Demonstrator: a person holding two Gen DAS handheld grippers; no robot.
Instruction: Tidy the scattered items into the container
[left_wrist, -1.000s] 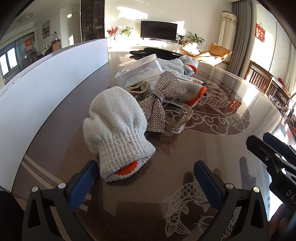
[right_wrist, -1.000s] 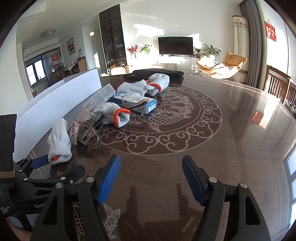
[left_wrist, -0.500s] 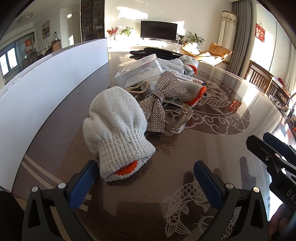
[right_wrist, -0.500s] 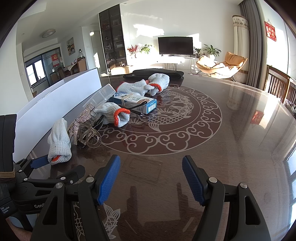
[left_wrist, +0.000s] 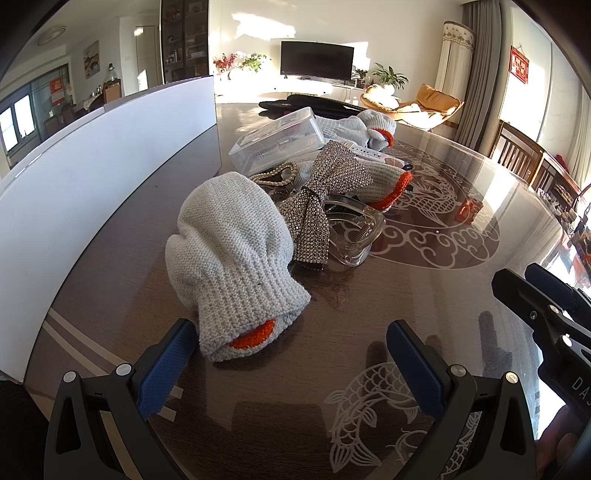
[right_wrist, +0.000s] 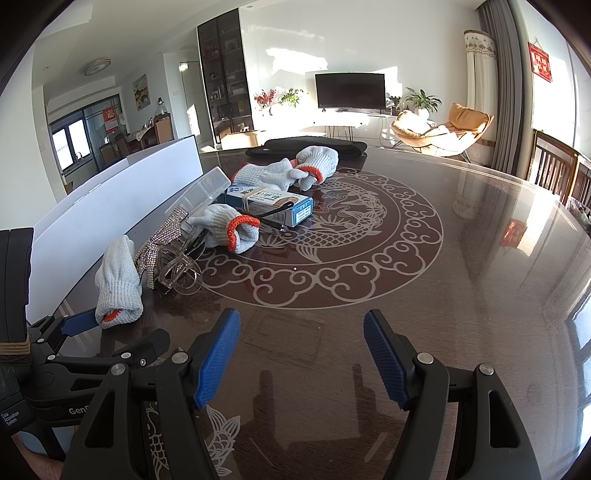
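While sun glares off its glossy dark top, the counter (left_wrist: 369, 314) shows a pale inlaid ring of clouds and fish under the glass-smooth finish. Nearest the left gripper (left_wrist: 288, 354) lies a grey knitted glove (left_wrist: 232, 258), bunched into a rounded mitten shape, its ribbed cuff with an orange rim facing the camera and its long axis running away from the fingers (left_wrist: 166, 369). Just behind it a rhinestone bow (left_wrist: 317, 206) drapes over a clear plastic hair clip (left_wrist: 354, 236), touching both the glove and a second glove (left_wrist: 380, 181) whose orange cuff points right. Farther back sit a clear lidded box (left_wrist: 280, 140), a blue and white carton (right_wrist: 273, 203) and a heap of more gloves (right_wrist: 291, 170). A white panel (left_wrist: 92, 166) stands along the left edge.

Both tools are held low and level over the counter, side by side. The left gripper's blue-padded fingers are spread wide and hold nothing, the left pad just beside the glove's cuff. The right gripper (right_wrist: 301, 358) is likewise wide apart and empty, over bare counter, well apart from the items.
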